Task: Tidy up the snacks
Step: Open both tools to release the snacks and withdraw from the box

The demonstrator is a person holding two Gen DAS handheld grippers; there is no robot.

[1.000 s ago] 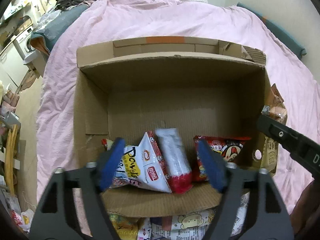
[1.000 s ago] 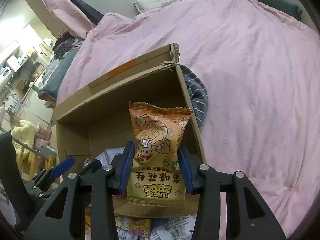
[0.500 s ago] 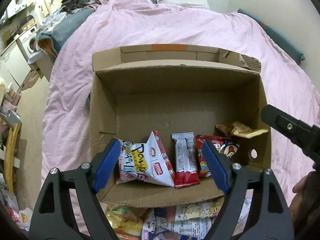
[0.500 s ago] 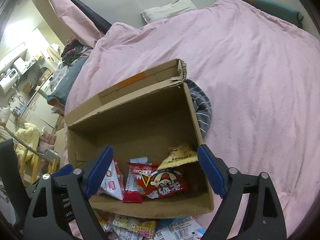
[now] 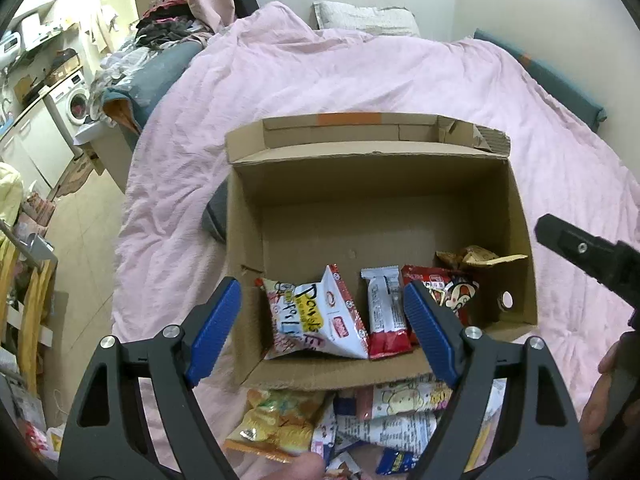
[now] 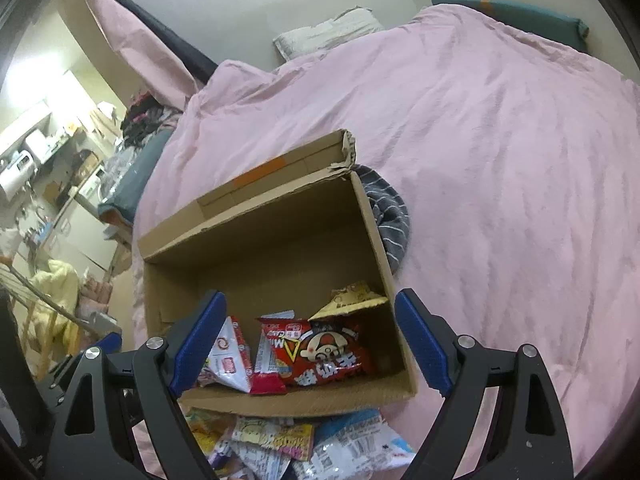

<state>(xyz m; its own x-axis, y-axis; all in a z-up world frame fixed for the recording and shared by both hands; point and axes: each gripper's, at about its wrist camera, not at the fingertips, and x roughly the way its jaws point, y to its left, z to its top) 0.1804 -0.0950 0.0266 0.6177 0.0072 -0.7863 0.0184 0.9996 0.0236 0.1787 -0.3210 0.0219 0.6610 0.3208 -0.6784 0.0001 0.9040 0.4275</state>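
Currently, the left hand-held gripper (image 5: 322, 334) is held above the near edge of an open corrugated cardboard box (image 5: 376, 184) that rests on a bed covered by a wrinkled pink duvet (image 5: 320, 80). Its blue ribbed pads (image 5: 214, 330) are spread wide, and nothing is clamped between them. The right hand-held gripper (image 6: 310, 340) is likewise held over the near edge with its pads well apart and empty.

Four snacks are seen on the box floor, along the near wall. A white triangular pouch (image 5: 316, 322) with handwritten-style lettering lies at the left; a narrow white-and-red bar wrapper (image 5: 386, 312) lies just beside it; a glossy red packet (image 6: 324, 354) with a cartoon face follows; a crumpled tan peanut bag (image 6: 352, 300) is tilted against the right wall, partly over the red packet.

Below the box, outside it, a loose pile of foil and paper packets (image 5: 360, 424) is spread on the duvet. A grey striped cloth (image 6: 390, 220) is visible beside the right box wall.
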